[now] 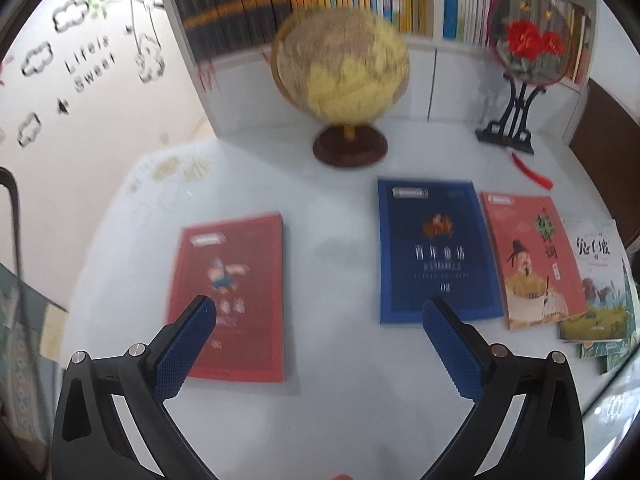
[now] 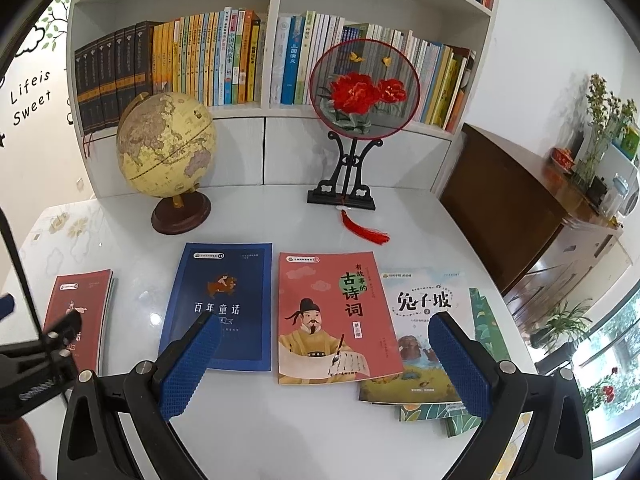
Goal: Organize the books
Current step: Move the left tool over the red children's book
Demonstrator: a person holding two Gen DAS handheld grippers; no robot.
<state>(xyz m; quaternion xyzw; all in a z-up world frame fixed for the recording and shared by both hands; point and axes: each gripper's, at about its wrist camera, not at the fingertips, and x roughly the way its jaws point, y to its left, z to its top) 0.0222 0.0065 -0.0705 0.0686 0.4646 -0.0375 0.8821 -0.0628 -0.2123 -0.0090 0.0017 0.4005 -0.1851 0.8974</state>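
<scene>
Your left gripper [image 1: 320, 320] hangs above the tabletop [image 1: 332, 380] with its jaws spread wide and nothing between them; its left finger overlaps the near part of the red book [image 1: 236, 280] in view, though you cannot tell whether it touches. Your right gripper [image 2: 324, 340] is just as wide open and empty, hovering over the near edge of the row of books. The red book lies flat and alone at the left, well apart from the blue book [image 2: 220, 304], which lies flat just beside the pink book [image 2: 332, 316]. The pink book's right edge overlaps the white book [image 2: 424, 336], which sits atop a small pile of green-covered books [image 2: 484, 328] at the right. Farther back stand a globe [image 2: 166, 148] and a round fan [image 2: 364, 92] on a black stand, in front of a bookshelf [image 2: 272, 40] full of upright books.
</scene>
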